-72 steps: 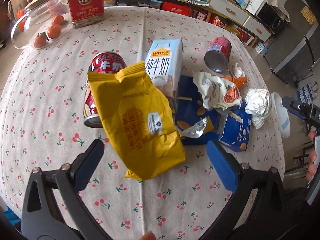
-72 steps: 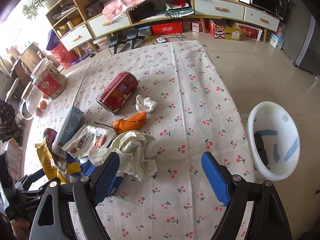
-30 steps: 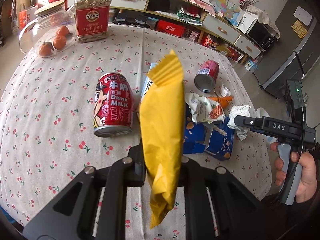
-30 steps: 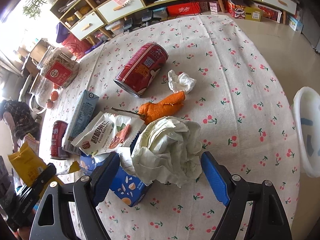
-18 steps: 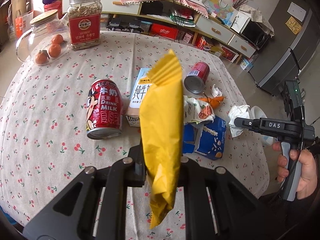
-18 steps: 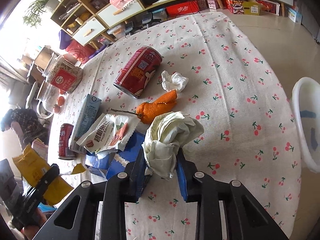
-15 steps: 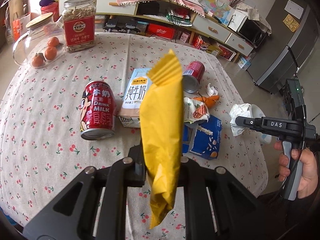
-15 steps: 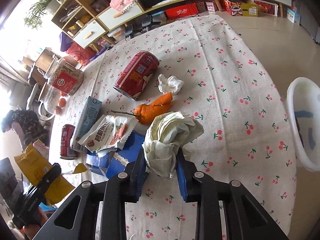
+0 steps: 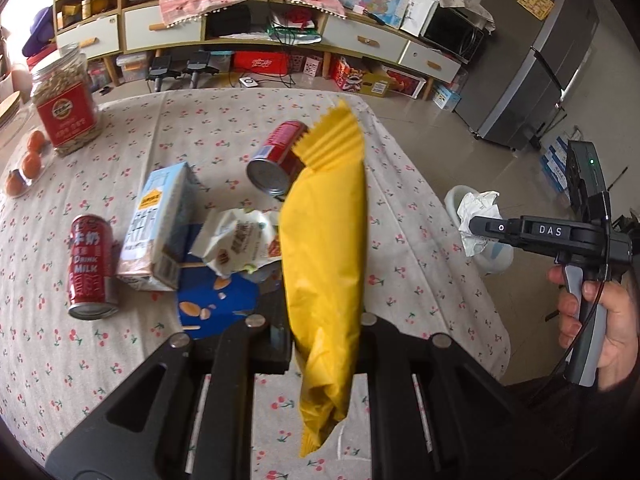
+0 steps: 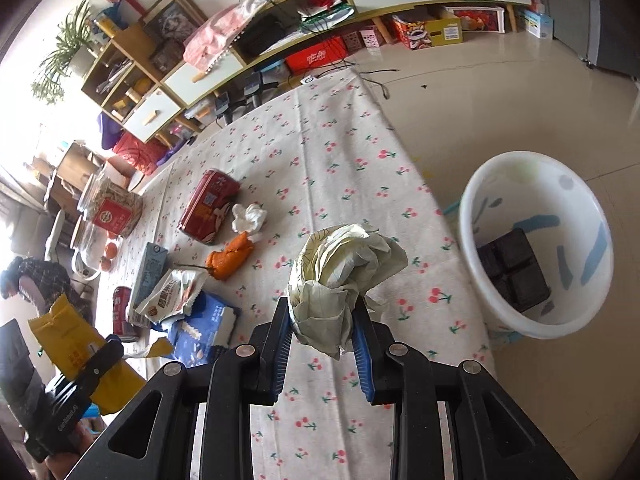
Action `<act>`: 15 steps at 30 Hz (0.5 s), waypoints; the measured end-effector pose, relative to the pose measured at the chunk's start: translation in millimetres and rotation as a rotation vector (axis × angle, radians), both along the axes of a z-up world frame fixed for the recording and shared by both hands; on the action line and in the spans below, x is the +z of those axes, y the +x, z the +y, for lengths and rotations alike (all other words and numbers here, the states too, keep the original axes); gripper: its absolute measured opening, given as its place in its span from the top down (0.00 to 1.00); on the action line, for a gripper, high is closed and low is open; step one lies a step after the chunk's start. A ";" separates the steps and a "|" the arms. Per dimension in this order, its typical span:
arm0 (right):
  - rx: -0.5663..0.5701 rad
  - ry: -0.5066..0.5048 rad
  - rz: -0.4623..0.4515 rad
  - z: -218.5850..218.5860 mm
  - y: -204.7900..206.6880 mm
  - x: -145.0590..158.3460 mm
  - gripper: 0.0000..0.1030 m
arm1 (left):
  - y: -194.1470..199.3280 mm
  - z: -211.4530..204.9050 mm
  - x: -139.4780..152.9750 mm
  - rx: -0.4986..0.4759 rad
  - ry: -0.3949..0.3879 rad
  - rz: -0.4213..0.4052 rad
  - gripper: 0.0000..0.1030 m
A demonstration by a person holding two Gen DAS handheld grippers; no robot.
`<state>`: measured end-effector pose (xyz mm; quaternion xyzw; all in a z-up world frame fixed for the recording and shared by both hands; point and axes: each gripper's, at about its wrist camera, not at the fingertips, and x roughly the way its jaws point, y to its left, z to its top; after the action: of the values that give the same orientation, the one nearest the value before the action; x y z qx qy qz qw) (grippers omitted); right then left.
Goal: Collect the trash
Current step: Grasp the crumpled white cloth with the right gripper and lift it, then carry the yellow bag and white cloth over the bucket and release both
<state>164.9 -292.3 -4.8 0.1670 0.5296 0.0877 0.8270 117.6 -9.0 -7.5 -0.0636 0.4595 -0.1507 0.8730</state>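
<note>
Right gripper (image 10: 322, 330): clamped on a crumpled paper wad (image 10: 344, 270), held up over the edge of the surface (image 10: 320, 152) (the wad bulges out above the blue pads).
Left gripper (image 9: 324, 334): clamped on a yellow snack bag (image 9: 324, 240), long axis running away from the camera, crimped end farthest.
Bin (image 10: 536, 324): white tub on the floor just off the right edge of the surface, ahead and to the right of the right gripper; something dark already lies at its bottom.
Nearer hand: the right, by my judgement; from the left camera the paper wad (image 9: 478, 216) already overlaps the tub's rim, while the bag has the whole corner of the surface to cross.
Left behind: blue packet (image 10: 200, 332), white snack wrapper (image 10: 172, 292), milk carton (image 10: 150, 270), orange peel (image 10: 230, 258), small tissue (image 10: 248, 216), red can (image 10: 208, 210).
</note>
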 end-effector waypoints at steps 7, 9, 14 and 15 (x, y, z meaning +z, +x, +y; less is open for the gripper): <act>-0.109 -0.010 -0.015 -65.8 -9.9 4.3 0.72 | 22.6 -62.2 -1.2 -0.102 -0.016 0.021 0.85; -0.144 -0.009 -0.016 -84.8 -14.3 4.4 0.72 | 29.1 -83.4 -1.8 -0.132 -0.020 0.026 0.85; -0.232 0.008 -0.021 -132.8 -24.7 3.9 0.72 | 34.4 -137.5 -3.7 -0.208 -0.031 0.039 0.85; -0.249 0.011 -0.021 -142.1 -27.1 3.4 0.72 | 35.8 -147.1 -3.9 -0.223 -0.033 0.042 0.85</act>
<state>137.9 -434.4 -1.4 0.2350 0.4954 -0.0109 0.8362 153.4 -156.2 -11.3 -0.0295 0.4793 -0.2531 0.8398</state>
